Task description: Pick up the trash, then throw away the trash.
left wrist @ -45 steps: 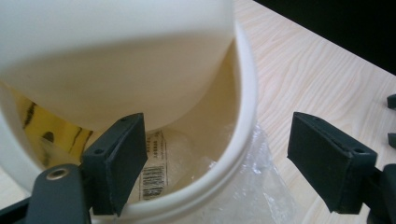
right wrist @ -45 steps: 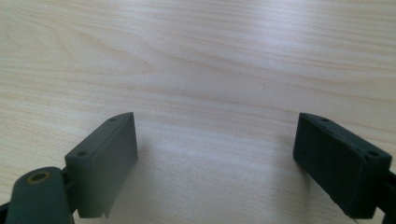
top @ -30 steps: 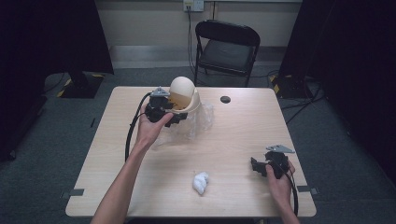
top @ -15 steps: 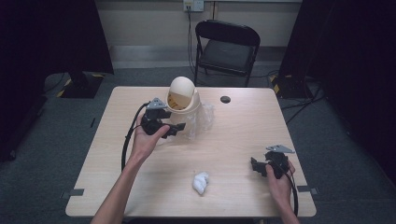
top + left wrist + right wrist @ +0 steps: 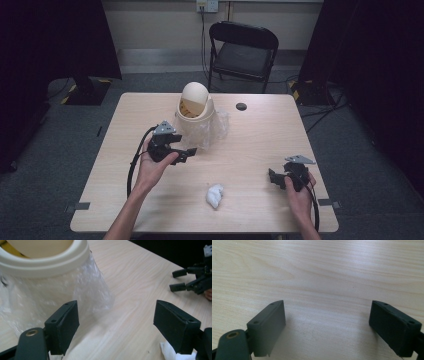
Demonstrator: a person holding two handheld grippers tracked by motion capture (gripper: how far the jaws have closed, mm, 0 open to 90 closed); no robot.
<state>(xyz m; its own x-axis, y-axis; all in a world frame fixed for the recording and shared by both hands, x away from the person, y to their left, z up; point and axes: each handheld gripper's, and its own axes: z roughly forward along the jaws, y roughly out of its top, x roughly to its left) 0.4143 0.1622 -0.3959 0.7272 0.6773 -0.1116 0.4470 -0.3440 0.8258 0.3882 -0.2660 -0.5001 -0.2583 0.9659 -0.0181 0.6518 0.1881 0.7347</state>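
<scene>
Left gripper hovering beside bin liner under swing-lid bin, jaws apart, empty. Right gripper resting, jaws apart. Liner looking thin, slippery, tear-prone; pinching bunched fold near rim seems best.

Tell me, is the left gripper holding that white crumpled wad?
No, the left gripper is open and empty; the white wad lies apart on the table.

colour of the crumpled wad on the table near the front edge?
White. The crumpled wad shows best in the high view, lying on the light wooden table.
</scene>
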